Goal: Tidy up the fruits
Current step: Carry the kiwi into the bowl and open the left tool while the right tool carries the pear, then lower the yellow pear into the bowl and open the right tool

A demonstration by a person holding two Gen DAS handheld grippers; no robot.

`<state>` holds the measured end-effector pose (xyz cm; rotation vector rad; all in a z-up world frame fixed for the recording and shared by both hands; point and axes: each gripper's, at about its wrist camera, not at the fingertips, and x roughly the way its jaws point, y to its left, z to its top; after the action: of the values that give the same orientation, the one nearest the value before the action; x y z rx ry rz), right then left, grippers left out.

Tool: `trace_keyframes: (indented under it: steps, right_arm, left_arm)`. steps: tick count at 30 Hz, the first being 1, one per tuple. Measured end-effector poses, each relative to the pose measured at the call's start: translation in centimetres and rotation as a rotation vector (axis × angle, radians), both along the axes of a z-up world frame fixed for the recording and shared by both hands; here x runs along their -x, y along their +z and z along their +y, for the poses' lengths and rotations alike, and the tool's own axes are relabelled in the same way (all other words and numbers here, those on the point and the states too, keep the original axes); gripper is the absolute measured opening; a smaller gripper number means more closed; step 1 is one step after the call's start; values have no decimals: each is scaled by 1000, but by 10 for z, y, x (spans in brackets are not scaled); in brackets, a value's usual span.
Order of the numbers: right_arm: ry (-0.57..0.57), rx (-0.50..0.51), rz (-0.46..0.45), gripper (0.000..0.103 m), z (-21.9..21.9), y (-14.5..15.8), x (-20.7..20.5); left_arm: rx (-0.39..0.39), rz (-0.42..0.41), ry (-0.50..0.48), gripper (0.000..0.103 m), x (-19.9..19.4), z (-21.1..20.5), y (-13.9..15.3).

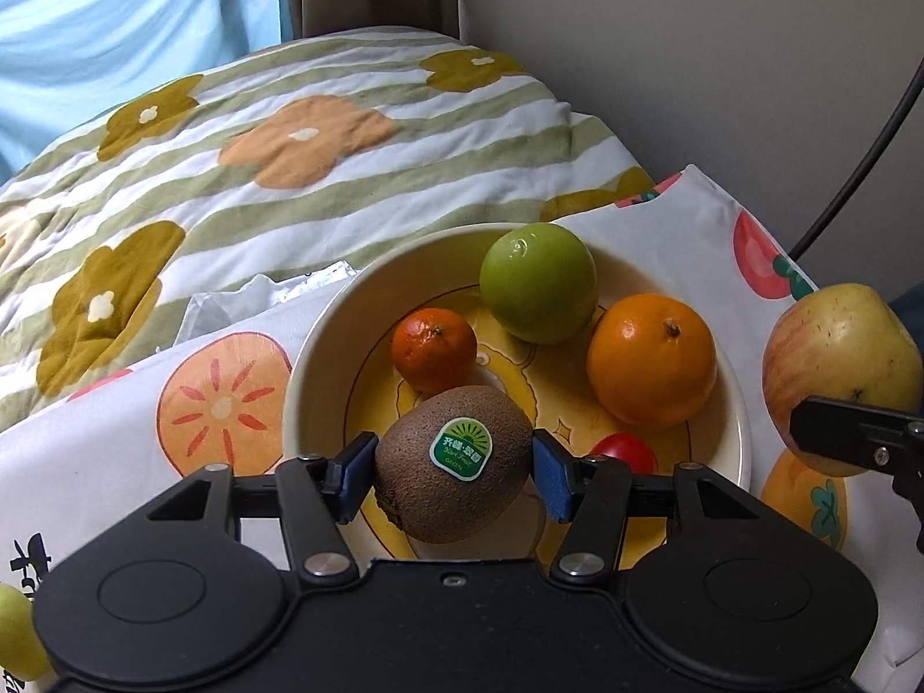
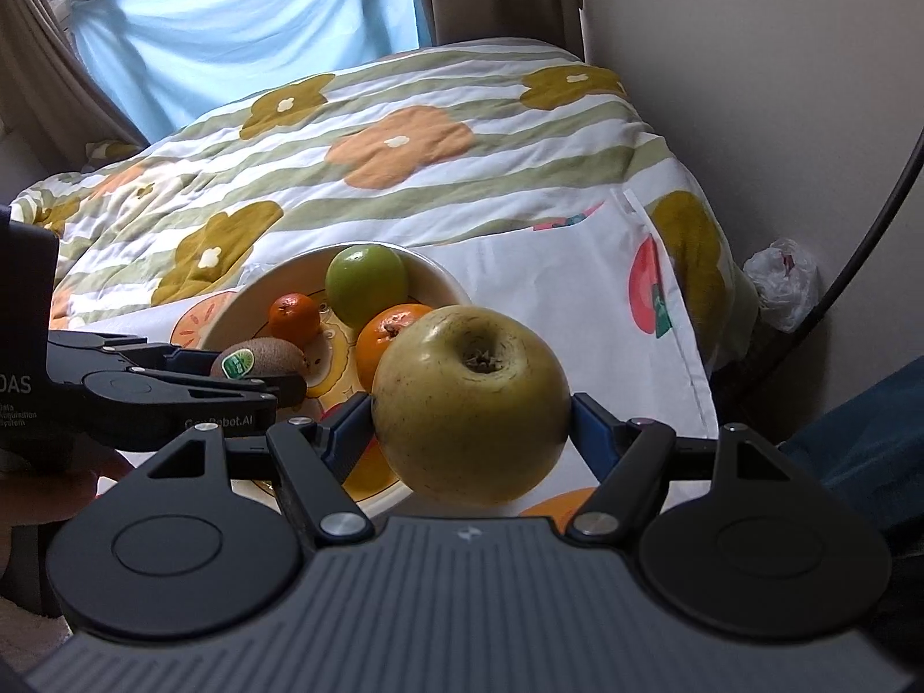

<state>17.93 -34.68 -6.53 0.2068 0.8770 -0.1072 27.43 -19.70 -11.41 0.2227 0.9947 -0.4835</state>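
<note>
My left gripper (image 1: 453, 465) is shut on a brown kiwi (image 1: 453, 465) with a green sticker, held over the near side of a cream bowl (image 1: 315, 358). The bowl holds a green apple (image 1: 538, 283), a small mandarin (image 1: 434, 349), a large orange (image 1: 651, 359) and a red fruit (image 1: 626, 453) partly hidden behind my finger. My right gripper (image 2: 470, 416) is shut on a yellow-green apple (image 2: 470, 398), held in the air just right of the bowl (image 2: 254, 294). That apple also shows in the left wrist view (image 1: 840, 369).
The bowl stands on a white cloth with fruit prints (image 1: 219, 404). Behind it lies a striped flowered quilt (image 1: 289, 161). A pale green fruit (image 1: 17, 635) lies at the lower left edge. A wall and a black cable (image 1: 854, 173) are on the right.
</note>
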Motion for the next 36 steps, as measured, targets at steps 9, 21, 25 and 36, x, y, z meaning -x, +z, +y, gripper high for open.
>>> trace_keyframes:
  steps: [9, 21, 25, 36]
  right_arm:
    - [18, 0, -6, 88, 2, 5, 2]
    - [172, -14, -2, 88, 42, 1, -7]
    - [226, -14, 9, 88, 59, -7, -11]
    - [293, 15, 55, 89, 82, -23, -22]
  left_arm:
    - [61, -72, 96, 84, 9, 25, 32]
    - [99, -110, 247, 84, 40, 74, 60]
    - [96, -109, 288, 84, 49, 88, 62]
    - [75, -111, 341, 84, 67, 105, 61]
